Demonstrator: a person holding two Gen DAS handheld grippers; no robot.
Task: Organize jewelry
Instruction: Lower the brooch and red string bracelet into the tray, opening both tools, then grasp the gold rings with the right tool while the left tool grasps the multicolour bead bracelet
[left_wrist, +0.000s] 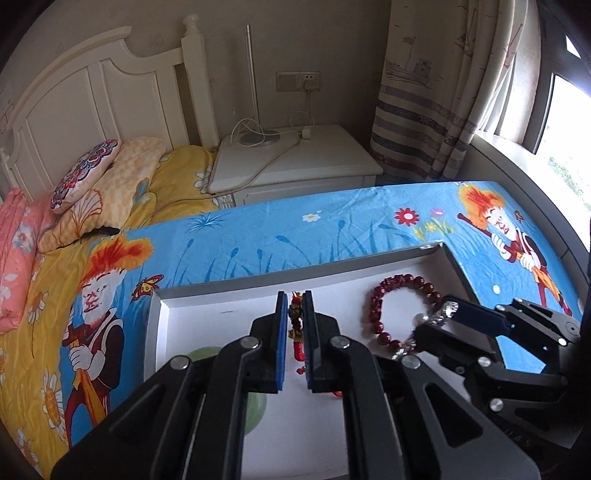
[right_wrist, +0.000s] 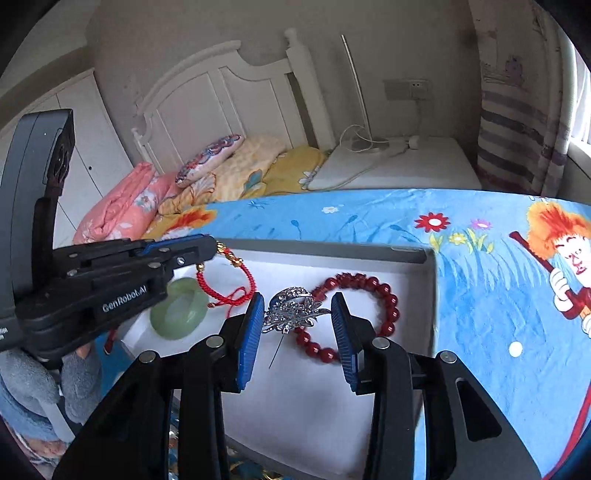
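Red cord bracelet (right_wrist: 225, 282) pinched in left tongs (left_wrist: 295, 325) | right tongs (right_wrist: 298, 326) wide around silver brooch (right_wrist: 291, 310) | bead bracelet (right_wrist: 364, 317), jade bangle (right_wrist: 179, 314) lie in white tray (right_wrist: 430, 295)

Jade bangle (left_wrist: 255, 402) mostly hidden behind left hand-held gripper (left_wrist: 295, 332).

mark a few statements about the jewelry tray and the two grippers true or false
1. The left gripper is shut on the red cord bracelet. True.
2. The silver brooch lies outside the white tray. False: it lies inside the tray, between the right gripper's open fingers.
3. The red bead bracelet lies in the tray. True.
4. The green jade bangle sits on the bedsheet. False: it lies in the tray.
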